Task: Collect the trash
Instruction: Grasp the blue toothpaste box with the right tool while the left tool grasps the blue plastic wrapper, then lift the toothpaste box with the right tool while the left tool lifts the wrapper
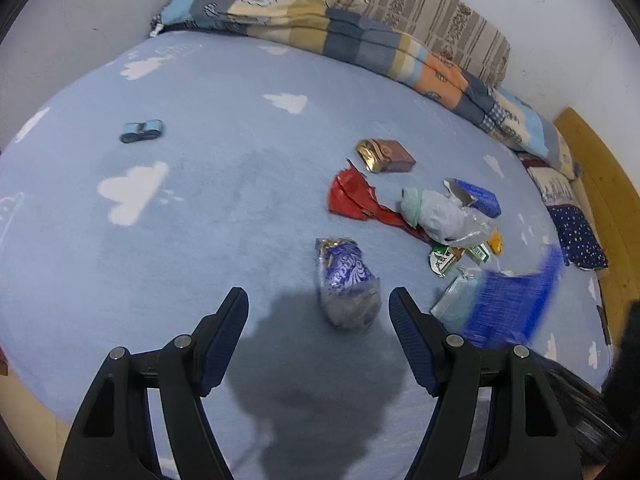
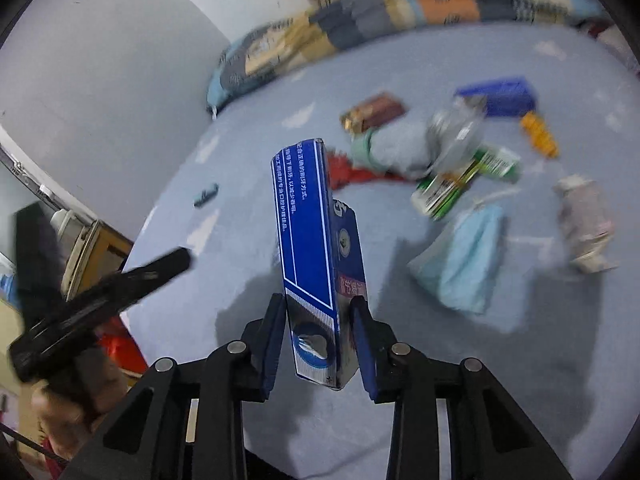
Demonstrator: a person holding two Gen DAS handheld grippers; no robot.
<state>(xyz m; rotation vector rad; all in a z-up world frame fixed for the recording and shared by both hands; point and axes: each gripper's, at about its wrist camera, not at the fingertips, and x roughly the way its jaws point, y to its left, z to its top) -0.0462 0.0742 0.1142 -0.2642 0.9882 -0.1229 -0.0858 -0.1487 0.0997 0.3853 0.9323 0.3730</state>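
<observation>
My right gripper is shut on a long blue toothpaste box and holds it upright above the bed; the box shows blurred in the left wrist view. My left gripper is open and empty, just above a purple snack wrapper lying on the bed. Other trash lies beyond: a red wrapper, a brown packet, a grey bundle with clear plastic, a blue box, green packets and a blue face mask.
The bed has a light blue cloud-print sheet. A folded quilt and a striped pillow lie along the wall. A small blue object lies at the far left. A wooden bed frame runs along the right.
</observation>
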